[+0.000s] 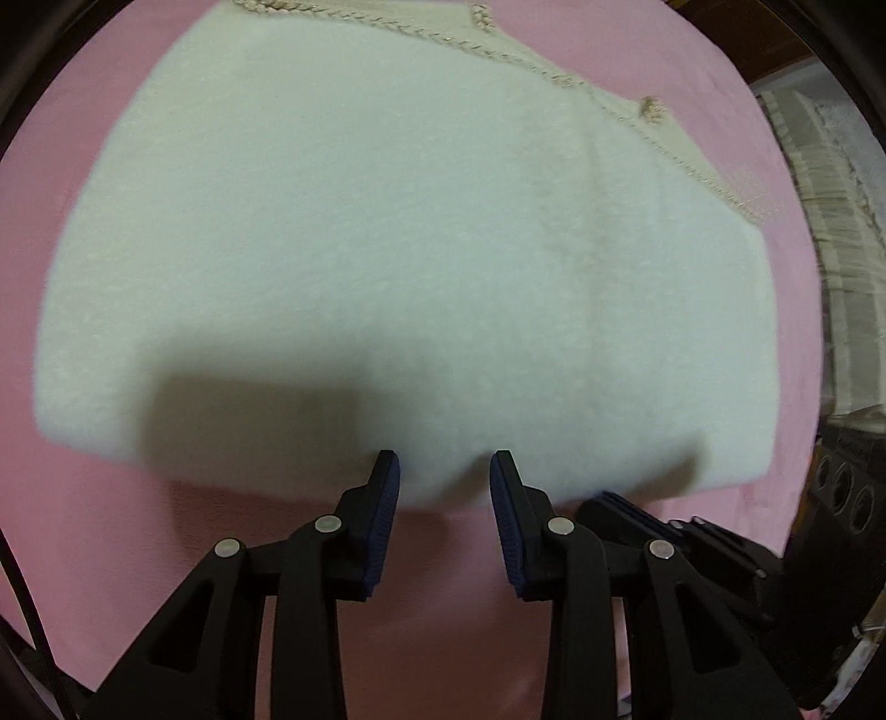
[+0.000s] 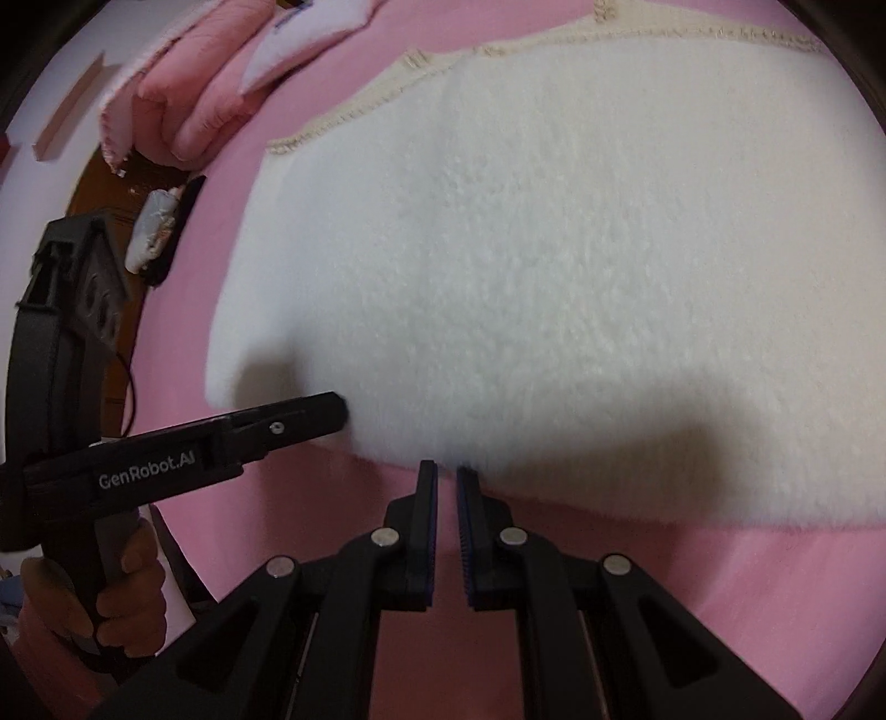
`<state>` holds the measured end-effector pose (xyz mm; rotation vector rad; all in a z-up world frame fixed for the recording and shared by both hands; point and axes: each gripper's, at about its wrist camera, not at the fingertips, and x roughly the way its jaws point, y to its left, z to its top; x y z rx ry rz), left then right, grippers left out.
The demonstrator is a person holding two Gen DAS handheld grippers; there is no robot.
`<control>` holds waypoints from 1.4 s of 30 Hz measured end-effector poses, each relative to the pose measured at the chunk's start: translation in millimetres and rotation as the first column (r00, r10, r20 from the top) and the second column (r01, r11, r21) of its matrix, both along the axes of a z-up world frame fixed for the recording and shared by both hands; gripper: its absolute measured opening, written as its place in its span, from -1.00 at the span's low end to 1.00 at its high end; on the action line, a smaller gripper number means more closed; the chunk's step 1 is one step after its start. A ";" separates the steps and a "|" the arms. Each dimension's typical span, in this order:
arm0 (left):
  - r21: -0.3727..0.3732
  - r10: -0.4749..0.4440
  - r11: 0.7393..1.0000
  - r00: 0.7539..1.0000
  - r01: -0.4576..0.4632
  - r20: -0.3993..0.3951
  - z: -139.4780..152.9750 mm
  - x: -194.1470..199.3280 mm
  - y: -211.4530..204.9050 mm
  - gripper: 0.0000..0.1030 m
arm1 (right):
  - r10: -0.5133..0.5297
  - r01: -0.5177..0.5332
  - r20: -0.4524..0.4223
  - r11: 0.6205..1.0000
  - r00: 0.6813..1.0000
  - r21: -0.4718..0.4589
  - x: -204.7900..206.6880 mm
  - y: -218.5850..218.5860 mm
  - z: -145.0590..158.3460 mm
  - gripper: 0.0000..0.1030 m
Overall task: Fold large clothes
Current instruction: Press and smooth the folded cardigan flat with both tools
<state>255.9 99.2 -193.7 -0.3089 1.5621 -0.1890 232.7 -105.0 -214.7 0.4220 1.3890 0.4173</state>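
A white fleece garment point(image 1: 415, 249) with a cream stitched hem at its far side lies spread on a pink bed sheet point(image 1: 138, 554). My left gripper point(image 1: 443, 462) stands at the garment's near edge. A thick bulge of fleece fills the gap between its pads, and the edge puckers there. From the right wrist, the same garment point(image 2: 554, 277) fills the view and the left gripper point(image 2: 338, 412) touches its near left corner. My right gripper point(image 2: 446, 471) is shut, its tips just touching the near edge. It also shows low at the right point(image 1: 614, 498).
A folded pink quilt point(image 2: 183, 111) and a white pillow point(image 2: 310, 44) lie at the far left of the bed. A striped cloth point(image 1: 819, 183) and a dark speaker point(image 1: 847, 487) sit past the bed's right edge. A hand point(image 2: 127, 598) grips the left tool's handle.
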 end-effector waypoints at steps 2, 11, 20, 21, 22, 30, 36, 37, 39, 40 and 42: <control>-0.059 0.014 0.998 1.000 -0.015 -0.018 -0.9 -1.4 -3.4 -0.40 | -0.022 0.022 0.006 1.000 1.000 0.009 -0.8 -3.1 -0.1 -0.86; -0.148 0.166 0.973 0.982 -0.178 -0.089 -41.4 11.5 -1.3 -0.40 | -0.191 0.186 0.058 0.978 0.980 0.092 56.2 -31.4 -22.3 -1.00; -0.233 0.211 0.943 0.967 -0.239 -0.142 -42.3 11.3 13.0 -0.40 | -0.189 0.172 0.095 0.971 0.977 0.163 98.2 -25.5 -38.2 -1.00; -0.240 0.211 0.941 0.967 -0.240 -0.140 -39.0 14.4 12.2 -0.40 | -0.193 0.175 0.098 0.970 0.976 0.169 100.4 -23.0 -37.1 -1.00; -0.246 0.213 0.939 0.967 -0.241 -0.137 -34.9 14.7 12.8 -0.40 | -0.196 0.176 0.101 0.969 0.975 0.175 101.8 -22.6 -37.1 -1.00; -0.358 0.290 0.884 0.953 -0.300 -0.085 -2.9 10.2 15.1 -0.40 | -0.190 0.175 0.107 0.975 0.976 0.138 107.0 -19.7 -24.5 -1.00; -0.304 0.260 0.920 0.965 -0.248 0.000 -17.3 34.9 6.0 -0.40 | -0.202 0.185 0.165 0.976 0.965 0.115 129.8 -23.2 -13.2 -1.00; -0.300 0.251 0.924 0.968 -0.236 0.011 -21.5 44.8 2.7 -0.40 | -0.210 0.194 0.162 0.975 0.964 0.112 135.6 -25.8 -14.8 -1.00; -0.285 0.238 0.934 0.970 -0.216 0.045 -22.6 55.6 15.1 -0.40 | -0.218 0.206 0.168 0.975 0.961 0.087 150.9 -29.0 -19.2 -1.00; -0.273 0.231 0.940 0.970 -0.202 0.079 -20.4 65.1 13.1 -0.40 | -0.215 0.205 0.167 0.976 0.962 0.074 158.4 -30.3 -21.6 -1.00; -0.244 0.243 0.948 0.958 -0.202 0.151 -11.4 77.4 15.0 -0.40 | -0.215 0.206 0.172 0.976 0.961 0.071 172.7 -35.3 -25.7 -1.00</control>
